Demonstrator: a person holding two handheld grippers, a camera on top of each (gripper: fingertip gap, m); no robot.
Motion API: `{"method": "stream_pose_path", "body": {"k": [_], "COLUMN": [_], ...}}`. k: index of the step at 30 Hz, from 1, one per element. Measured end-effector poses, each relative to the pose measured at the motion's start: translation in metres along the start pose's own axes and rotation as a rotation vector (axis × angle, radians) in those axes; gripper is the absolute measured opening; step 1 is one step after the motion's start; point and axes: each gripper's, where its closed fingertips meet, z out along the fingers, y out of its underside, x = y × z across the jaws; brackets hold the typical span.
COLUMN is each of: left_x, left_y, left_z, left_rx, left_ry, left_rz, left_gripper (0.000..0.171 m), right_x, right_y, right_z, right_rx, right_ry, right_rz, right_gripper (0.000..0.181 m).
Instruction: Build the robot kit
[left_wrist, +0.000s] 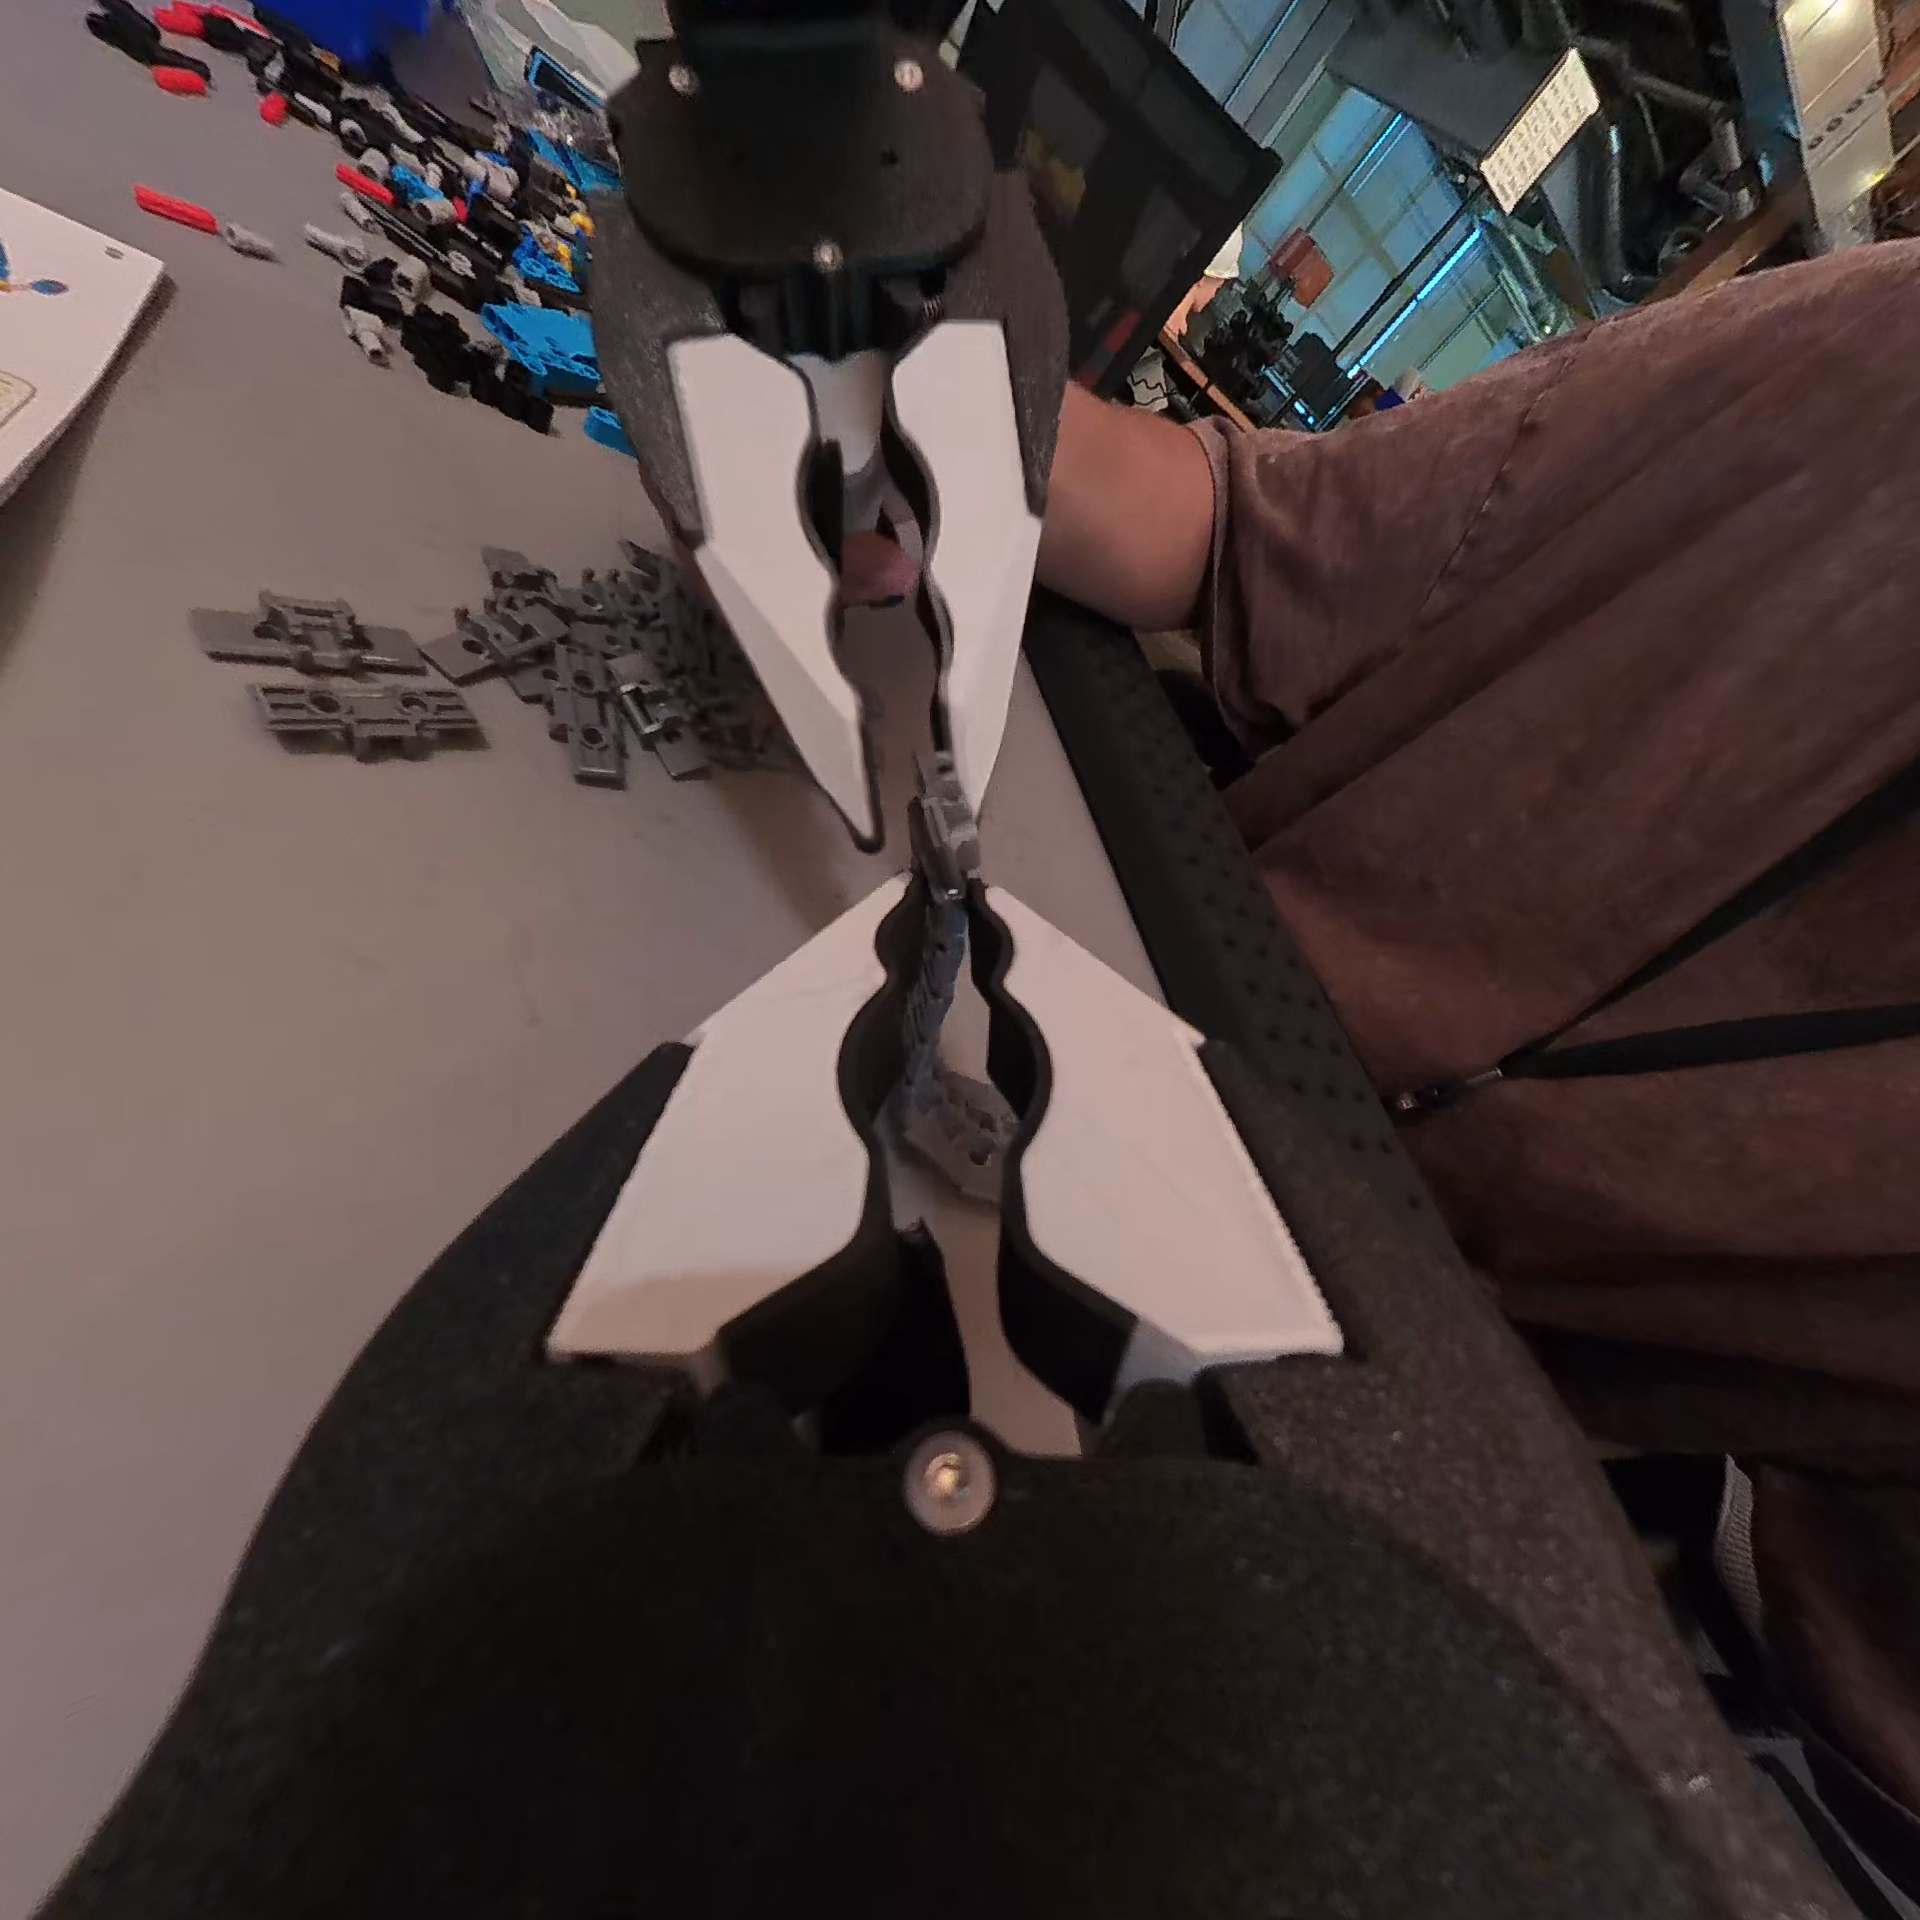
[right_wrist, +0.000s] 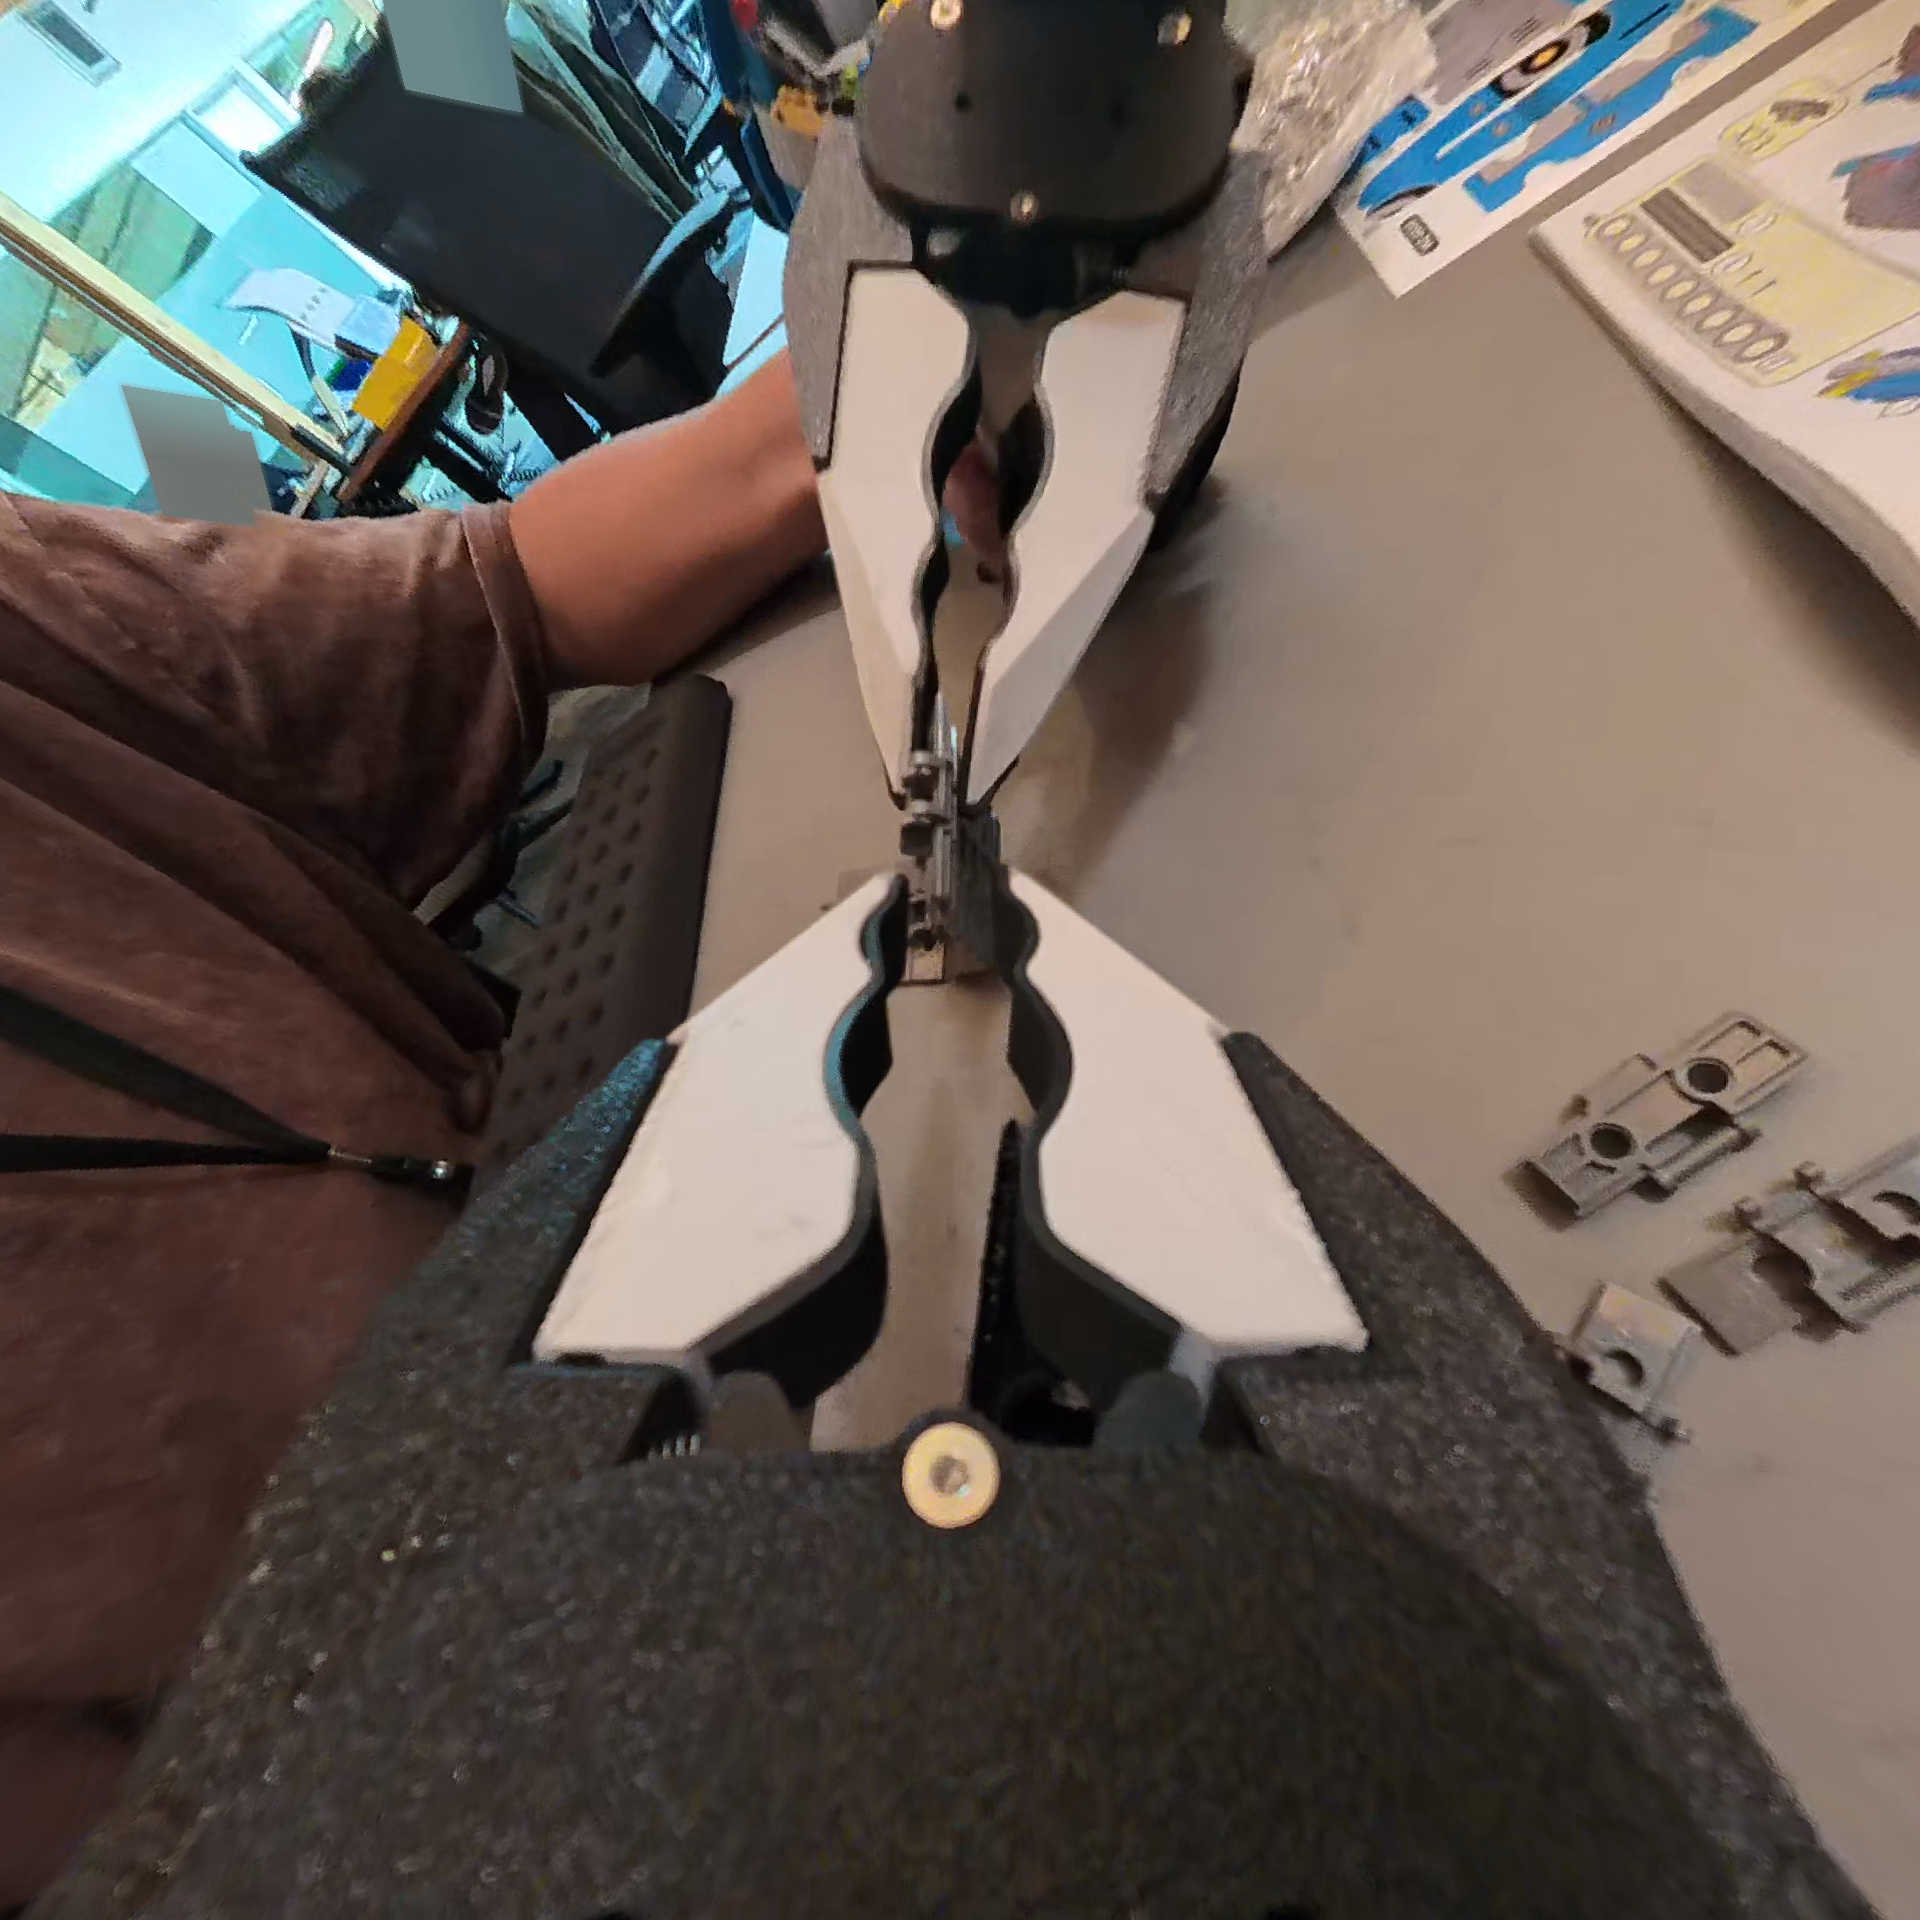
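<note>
**Two grippers meeting tip to tip on a grey link strip**

Left wrist view: the left gripper (left_wrist: 940, 904) fills the lower centre, its white fingers (left_wrist: 769, 1122) closed on a strip of grey plastic links (left_wrist: 935, 997). The strip runs lengthwise between the fingers, its long axis pointing up the frame toward the right gripper (left_wrist: 920, 805), which enters from the top centre. That gripper's tips pinch the strip's far link (left_wrist: 943, 826).

Right wrist view: the right gripper (right_wrist: 951, 909), lower centre, is clamped on the same strip (right_wrist: 945, 883); the left gripper (right_wrist: 935, 774) comes down from the top, closed on the other end. The strip stands edge-on above the grey table (right_wrist: 1403, 831).

Loose grey pieces (left_wrist: 582, 665) lie at centre left, coloured parts (left_wrist: 457, 239) at upper left. The strip's lower end is partly hidden by the fingers; its exact length cannot be made out.
</note>
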Motion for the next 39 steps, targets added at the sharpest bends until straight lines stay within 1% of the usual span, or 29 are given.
{"method": "stream_pose_path", "body": {"k": [1,2,5,8,11,13,16,17,19,23,25,27,28,30,31,33,35,37,39], "left_x": [0.0,0.0,-0.001,-0.005,-0.003,-0.003,-0.002,-0.003,-0.002,-0.007,-0.011,-0.014,-0.014,-0.016,-0.017,-0.018,-0.016,-0.014,-0.012], "left_y": [0.0,0.001,0.001,-0.001,-0.001,-0.001,-0.004,-0.006,-0.008,-0.01,-0.015,-0.023,-0.026,-0.036,-0.041,-0.048,-0.055,-0.062,-0.067], "left_z": [0.0,0.0,0.0,-0.001,-0.001,0.0,-0.003,-0.004,-0.005,-0.003,-0.006,-0.007,-0.006,-0.008,-0.011,-0.016,-0.02,-0.024,-0.026], "left_rx": [-0.002,-0.006,-0.005,0.007,0.009,0.009,0.032,0.045,0.054,0.056,0.087,0.125,0.146,0.231,0.291,0.386,0.441,0.501,0.544], "left_ry": [0.0,-0.002,-0.005,-0.007,0.024,0.029,0.044,0.042,0.037,-0.005,-0.032,-0.059,-0.074,-0.104,-0.112,-0.104,-0.102,-0.085,-0.087], "left_rz": [0.0,0.001,-0.009,-0.057,-0.088,-0.098,-0.122,-0.122,-0.103,-0.089,-0.089,-0.079,-0.074,-0.078,-0.098,-0.139,-0.13,-0.132,-0.122], "left_gripper": [0.007,0.007,0.007,0.01,0.024,0.028,0.018,0.01,0.007,0.004,0.003,0.002,0.002,0.002,0.002,0.002,0.002,0.002,0.002], "right_x": [-0.001,-0.001,0.001,0.006,0.01,0.012,0.008,0.007,0.003,0.006,0.01,0.012,0.012,0.013,0.012,0.009,0.006,-0.001,-0.007], "right_y": [0.002,0.002,0.002,0.002,0.003,0.004,0.002,0.002,0.001,0.002,-0.004,-0.01,-0.013,-0.02,-0.023,-0.028,-0.033,-0.043,-0.051], "right_z": [0.002,0.003,0.002,0.003,0.001,0.0,0.0,0.0,0.0,-0.002,-0.006,-0.011,-0.014,-0.02,-0.023,-0.027,-0.028,-0.03,-0.033], "right_rx": [-0.01,-0.013,-0.035,-0.06,-0.079,-0.088,-0.085,-0.089,-0.086,-0.099,-0.061,-0.004,0.031,0.14,0.199,0.303,0.369,0.436,0.512], "right_ry": [0.001,0.008,0.049,0.108,0.139,0.162,0.155,0.152,0.149,0.197,0.225,0.215,0.201,0.172,0.15,0.109,0.077,-0.002,-0.092], "right_rz": [-0.013,-0.031,-0.054,-0.042,-0.028,-0.037,-0.055,-0.064,-0.086,-0.131,-0.133,-0.085,-0.06,0.024,0.074,0.144,0.165,0.198,0.241], "right_gripper": [0.008,0.004,0.003,0.003,0.003,0.003,0.003,0.003,0.003,0.004,0.005,0.006,0.007,0.008,0.012,0.014,0.014,0.025,0.031]}}
